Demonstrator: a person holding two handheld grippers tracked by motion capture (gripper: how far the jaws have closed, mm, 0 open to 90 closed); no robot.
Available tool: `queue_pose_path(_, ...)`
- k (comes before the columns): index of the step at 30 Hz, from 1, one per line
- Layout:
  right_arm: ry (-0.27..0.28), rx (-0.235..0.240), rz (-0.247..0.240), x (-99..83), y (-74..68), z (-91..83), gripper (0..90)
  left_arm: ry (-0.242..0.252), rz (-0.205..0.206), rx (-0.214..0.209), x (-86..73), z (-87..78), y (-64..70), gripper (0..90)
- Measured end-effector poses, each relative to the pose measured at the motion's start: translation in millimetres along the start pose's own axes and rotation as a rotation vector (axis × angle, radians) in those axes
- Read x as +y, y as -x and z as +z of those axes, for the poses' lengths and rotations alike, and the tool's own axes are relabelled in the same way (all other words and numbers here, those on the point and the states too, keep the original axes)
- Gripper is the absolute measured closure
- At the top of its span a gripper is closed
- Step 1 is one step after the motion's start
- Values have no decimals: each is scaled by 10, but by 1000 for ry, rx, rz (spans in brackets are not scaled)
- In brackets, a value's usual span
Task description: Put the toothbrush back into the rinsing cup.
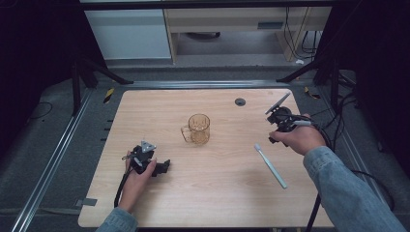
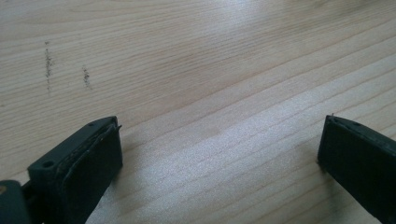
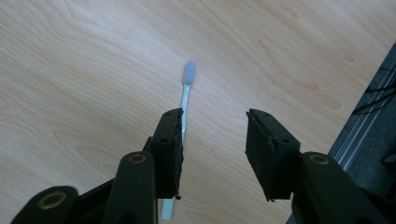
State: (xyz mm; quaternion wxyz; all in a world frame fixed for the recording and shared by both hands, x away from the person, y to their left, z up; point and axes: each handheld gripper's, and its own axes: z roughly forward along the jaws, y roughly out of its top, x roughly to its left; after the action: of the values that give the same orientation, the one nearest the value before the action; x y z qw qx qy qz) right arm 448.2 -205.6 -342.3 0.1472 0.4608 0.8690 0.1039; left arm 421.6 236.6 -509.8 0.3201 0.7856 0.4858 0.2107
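Toothbrush (image 1: pixel 270 166) lies flat on worktop (image 1: pixel 212 193), long axis diagonal, head toward right tongs (image 3: pixel 214 135). Those hover just above, wide open, empty. Left tongs (image 2: pixel 219 158) well apart, open, empty.

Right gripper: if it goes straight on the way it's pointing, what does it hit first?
Probably the toothbrush, or the bare table beside it. The right gripper points down at the wood with jaws open, and the handle runs along its left jaw rather than between the two. Height above the table is unclear.
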Motion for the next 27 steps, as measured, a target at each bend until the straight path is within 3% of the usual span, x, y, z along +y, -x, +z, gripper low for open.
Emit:
queue_pose_path(9,-87,24,6,36,-39,345,638,-5,-1,2,6,-1,1,0)
queue_pose_path(27,-164,78,50,41,-107,857,700,-7,0,1,10,1,0,0)
